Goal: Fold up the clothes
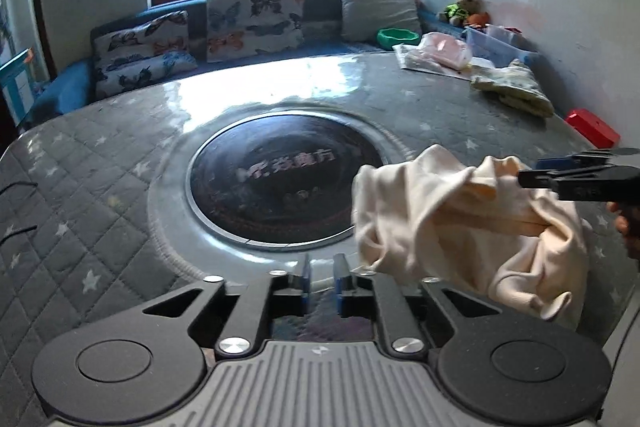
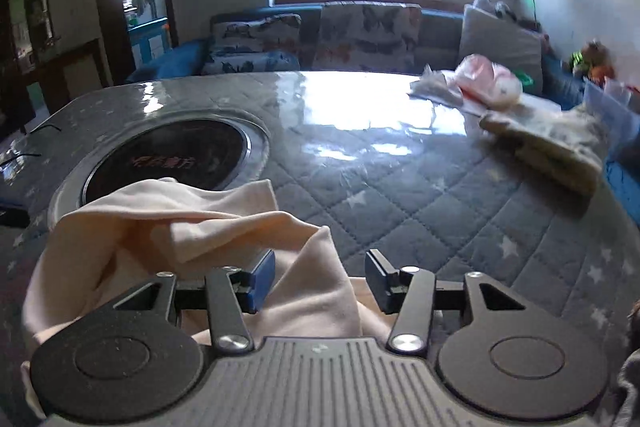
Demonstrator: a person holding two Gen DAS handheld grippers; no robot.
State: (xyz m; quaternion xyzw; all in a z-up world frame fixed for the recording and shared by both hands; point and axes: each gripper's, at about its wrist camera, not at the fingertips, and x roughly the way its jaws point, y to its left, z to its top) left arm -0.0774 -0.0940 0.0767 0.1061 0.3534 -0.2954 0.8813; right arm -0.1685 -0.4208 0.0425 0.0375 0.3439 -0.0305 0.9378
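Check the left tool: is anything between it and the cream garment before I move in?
Nothing visible blocks it. The left tool sits over bare table cover, with the cream garment just to its right, bunched and unfolded. The right tool is already at the cloth, fingers apart, so avoid colliding with it.

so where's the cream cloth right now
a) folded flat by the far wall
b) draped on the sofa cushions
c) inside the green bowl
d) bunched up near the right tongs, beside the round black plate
d: the cream cloth sits crumpled at the right tongs, next to the round black plate on the table.
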